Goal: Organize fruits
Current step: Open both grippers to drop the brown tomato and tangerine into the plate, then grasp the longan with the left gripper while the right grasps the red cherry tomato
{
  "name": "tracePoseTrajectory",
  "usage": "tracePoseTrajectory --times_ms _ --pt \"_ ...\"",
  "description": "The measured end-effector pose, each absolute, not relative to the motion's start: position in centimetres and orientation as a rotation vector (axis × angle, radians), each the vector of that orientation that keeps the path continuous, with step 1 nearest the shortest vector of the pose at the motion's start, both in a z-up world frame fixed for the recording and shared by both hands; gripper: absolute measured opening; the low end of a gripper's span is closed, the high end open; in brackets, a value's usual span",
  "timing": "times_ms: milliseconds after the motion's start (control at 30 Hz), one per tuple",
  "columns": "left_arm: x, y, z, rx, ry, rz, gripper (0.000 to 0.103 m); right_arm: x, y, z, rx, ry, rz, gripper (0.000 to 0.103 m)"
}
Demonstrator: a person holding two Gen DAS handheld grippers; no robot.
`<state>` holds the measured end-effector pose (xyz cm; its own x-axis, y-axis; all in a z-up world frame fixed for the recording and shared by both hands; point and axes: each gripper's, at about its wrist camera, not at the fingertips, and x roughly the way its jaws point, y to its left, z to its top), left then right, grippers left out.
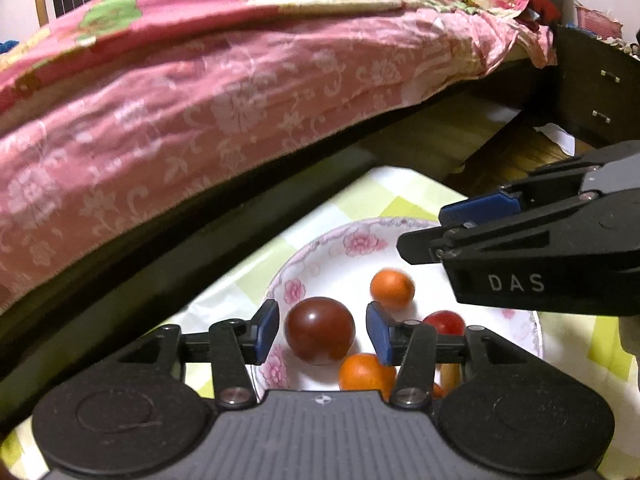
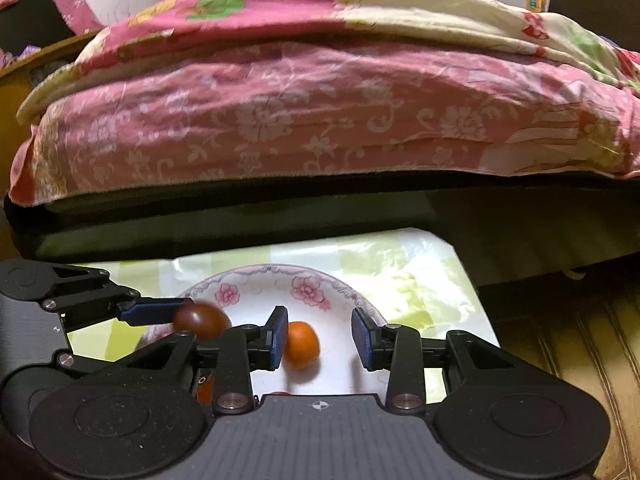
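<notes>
In the left wrist view the left claw [image 1: 322,330] fills the lower part of the frame, angled down over a white plate with pink flowers [image 1: 352,246] that sits on the surface [image 1: 356,196] under a yellow-green checked cloth. Its two blue pads [image 1: 267,330] stand apart on either side of a dark red fruit [image 1: 319,330], with a sliver of plate showing at each side, so the claw is released and nothing is pressed. The fruit lies on the plate, slightly blurred. Beyond it, toward the frame's centre right, lies an orange fruit [image 1: 392,289]; a second orange fruit [image 1: 366,374] and a small red fruit [image 1: 446,322] are partly hidden behind the claw's right finger and linkage, and a further scrap of orange shows under that linkage, too covered to identify.

The right claw [image 1: 424,232] enters from the right edge of the same frame, its tips low over the far side of the plate; from this side view the gap between its pads is hard to make out.

In the right wrist view the right claw [image 2: 320,338] also tilts down at the plate [image 2: 276,276]. Its pads are parted: the orange fruit [image 2: 303,345] sits against or just beside the left pad, while the right pad stands well clear, so it too is released. At the left of the frame the left claw [image 2: 160,312] reaches in, with the dark red fruit [image 2: 202,320] blurred at its tip. A bed with a pink floral cover [image 2: 320,120] spans the upper half of both views.
</notes>
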<state>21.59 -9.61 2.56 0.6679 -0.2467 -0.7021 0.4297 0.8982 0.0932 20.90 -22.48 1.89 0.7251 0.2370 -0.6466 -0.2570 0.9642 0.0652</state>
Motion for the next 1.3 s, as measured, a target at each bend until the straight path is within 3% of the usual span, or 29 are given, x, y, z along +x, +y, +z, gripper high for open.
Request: tracePoseTrajectory --times_ms 633,967,1300 --pt "13.4 -5.8 7.9 0.26 0.705 -0.363 0.055 12.9 -21.7 6.0 0.002 0.683 0.275 0.032" --pt "9.1 -2.6 6.6 0.243 0.76 -0.348 0.055 7.7 -17.7 3.2 -0.036 0.782 0.387 0.032" --pt "8.6 1.9 3.8 0.177 0.847 -0.299 0.055 8.5 -14.3 -0.4 -0.083 0.856 0.47 0.032"
